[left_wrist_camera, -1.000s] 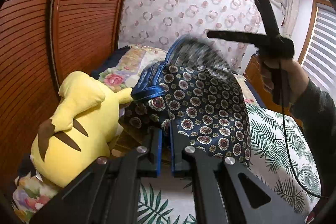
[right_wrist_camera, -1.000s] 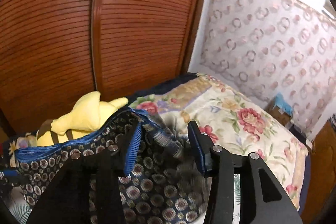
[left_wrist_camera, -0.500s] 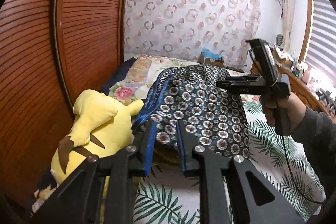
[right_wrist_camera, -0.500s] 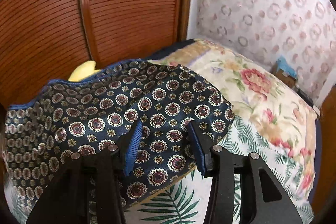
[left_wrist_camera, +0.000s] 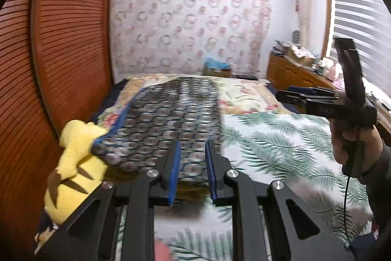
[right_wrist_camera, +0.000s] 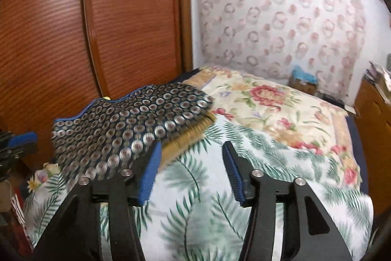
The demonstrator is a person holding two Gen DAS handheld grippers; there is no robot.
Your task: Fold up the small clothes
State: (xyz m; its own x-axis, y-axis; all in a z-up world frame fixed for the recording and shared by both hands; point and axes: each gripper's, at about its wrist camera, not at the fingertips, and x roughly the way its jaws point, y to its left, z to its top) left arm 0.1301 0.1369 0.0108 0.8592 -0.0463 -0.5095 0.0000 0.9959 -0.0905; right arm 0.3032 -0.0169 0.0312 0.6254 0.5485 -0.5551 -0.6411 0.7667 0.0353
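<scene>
A dark blue garment with a round medallion print and blue trim (left_wrist_camera: 168, 119) lies spread on the bed, its left edge over a yellow plush toy (left_wrist_camera: 73, 163). It also shows in the right wrist view (right_wrist_camera: 127, 129), with a tan lining at its near edge. My left gripper (left_wrist_camera: 191, 168) is open and empty, just in front of the garment's near edge. My right gripper (right_wrist_camera: 190, 170) is open wide and empty, to the right of the garment above the palm-leaf sheet. The right gripper also shows in the left wrist view (left_wrist_camera: 317, 99), held by a hand.
The bed has a palm-leaf sheet (right_wrist_camera: 207, 212) in front and a floral quilt (right_wrist_camera: 268, 104) behind. A wooden louvred wardrobe (left_wrist_camera: 61, 53) stands along the left. A wooden dresser (left_wrist_camera: 293, 72) with clutter is at the right, and a box (right_wrist_camera: 303, 82) at the bed's far end.
Both grippers have let go of the garment and opened. The garment has dropped from a lifted drape to lie flat on the bed. Both grippers have pulled back.
</scene>
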